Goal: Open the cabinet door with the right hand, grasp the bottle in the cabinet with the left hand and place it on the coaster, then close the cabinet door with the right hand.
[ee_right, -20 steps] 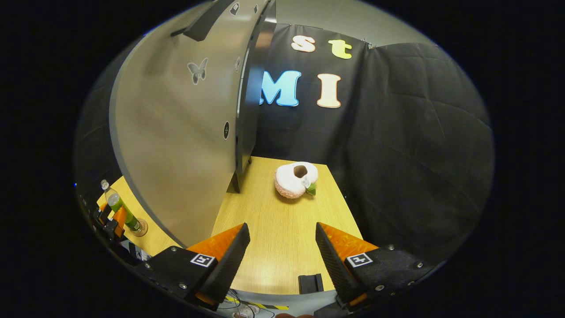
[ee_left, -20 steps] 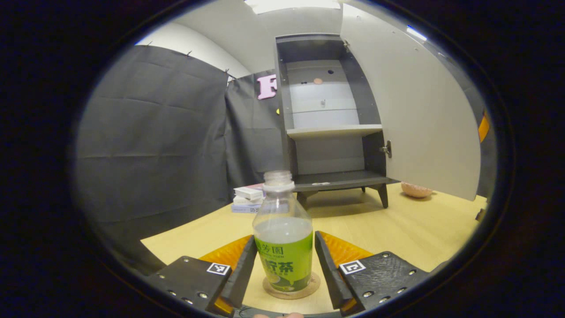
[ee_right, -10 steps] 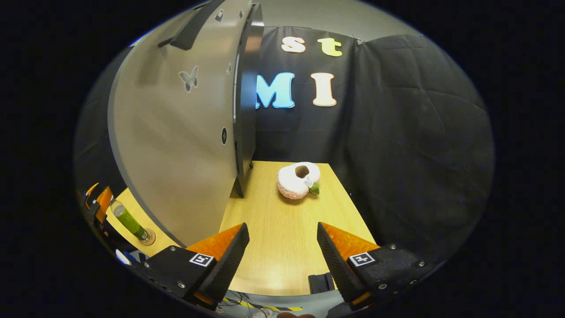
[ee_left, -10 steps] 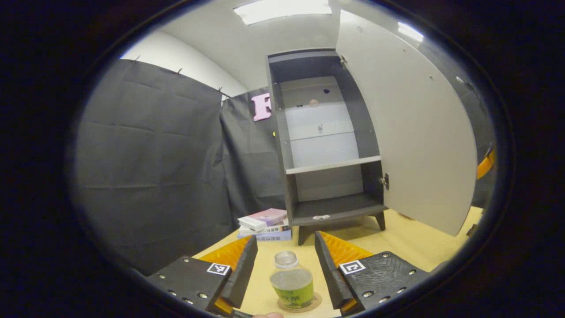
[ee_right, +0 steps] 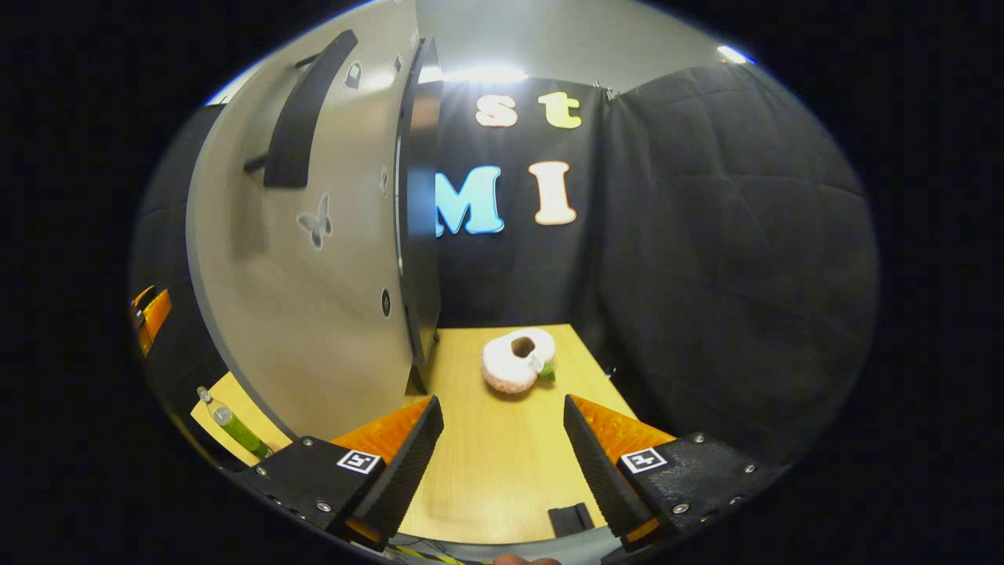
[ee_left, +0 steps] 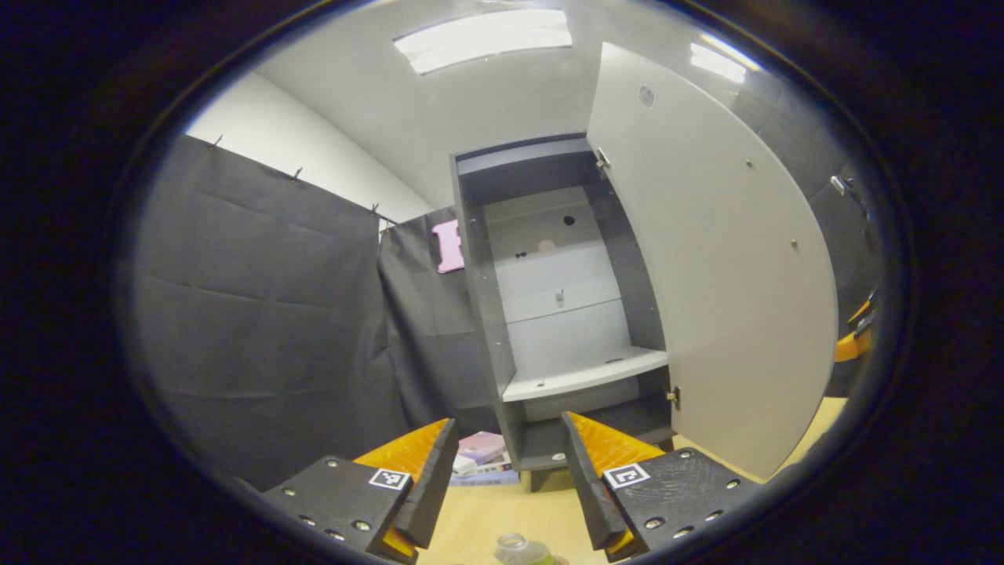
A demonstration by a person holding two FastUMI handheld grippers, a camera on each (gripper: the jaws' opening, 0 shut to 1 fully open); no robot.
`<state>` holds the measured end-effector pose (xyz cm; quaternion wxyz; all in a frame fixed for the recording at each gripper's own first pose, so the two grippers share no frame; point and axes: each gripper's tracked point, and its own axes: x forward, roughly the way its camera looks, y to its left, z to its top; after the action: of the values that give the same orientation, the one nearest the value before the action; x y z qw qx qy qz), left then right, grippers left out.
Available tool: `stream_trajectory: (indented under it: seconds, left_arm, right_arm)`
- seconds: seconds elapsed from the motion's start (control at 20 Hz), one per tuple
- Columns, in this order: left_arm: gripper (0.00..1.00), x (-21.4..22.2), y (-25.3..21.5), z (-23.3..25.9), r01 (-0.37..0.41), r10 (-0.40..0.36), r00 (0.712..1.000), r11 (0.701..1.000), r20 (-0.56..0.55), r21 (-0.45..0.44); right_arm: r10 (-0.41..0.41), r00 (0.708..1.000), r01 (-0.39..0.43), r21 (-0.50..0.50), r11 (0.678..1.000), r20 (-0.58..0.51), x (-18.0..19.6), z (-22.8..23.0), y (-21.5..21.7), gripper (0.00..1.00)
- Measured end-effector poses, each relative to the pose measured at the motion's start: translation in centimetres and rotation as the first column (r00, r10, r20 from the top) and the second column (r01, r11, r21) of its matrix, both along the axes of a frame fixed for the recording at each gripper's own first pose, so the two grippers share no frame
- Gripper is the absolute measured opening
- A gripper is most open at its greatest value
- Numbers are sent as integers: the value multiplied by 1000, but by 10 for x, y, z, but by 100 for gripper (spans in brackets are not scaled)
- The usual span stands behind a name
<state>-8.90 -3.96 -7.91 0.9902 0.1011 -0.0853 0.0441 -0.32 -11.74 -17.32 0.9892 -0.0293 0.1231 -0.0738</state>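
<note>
The bottle (ee_right: 235, 428) stands on the table (ee_right: 486, 463) beside the open cabinet door (ee_right: 314, 267) (handle facing out), both grippers' jaws spread wide, holding nothing

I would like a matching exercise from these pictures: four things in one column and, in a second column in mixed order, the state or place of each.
Things:
1. door
2. bottle
3. left tool
4. plush toy

States or places:
a. open, holding nothing
b. swung open
c. on the table to the right of the cabinet
d. standing on the table, held by no tool

Pairs: 1-b, 2-d, 3-a, 4-c
</note>
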Motion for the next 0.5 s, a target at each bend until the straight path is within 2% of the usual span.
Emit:
stream_trajectory:
  seconds: [0.1, 0.2, 0.25, 0.3, 0.35, 0.5]
  left_arm:
    - [78, 6, -5, 22, 36, -36, 999, 999, 1, -12]
    - [71, 12, -14, 38, 94, -94, 996, 995, -5, -28]
    - [74, 17, -15, 41, 117, -117, 993, 993, -8, -31]
    - [70, 20, -15, 47, 129, -129, 992, 991, -6, -27]
    - [75, 22, -12, 54, 138, -138, 990, 990, 2, -22]
    - [80, 29, -11, 57, 171, -171, 985, 985, -13, -27]
  right_arm:
    - [-17, 997, 18, -11, 1000, 69, -3, 37, -2, 95]
    - [-33, 991, 32, 10, 999, 129, -6, 70, 0, 96]
    - [-34, 986, 29, 32, 999, 162, -7, 87, 5, 96]
    - [-30, 980, 20, 52, 998, 195, -8, 104, 11, 96]
    - [-21, 976, 8, 61, 998, 219, -8, 116, 18, 96]
    - [11, 964, -27, 56, 998, 266, -9, 141, 36, 96]
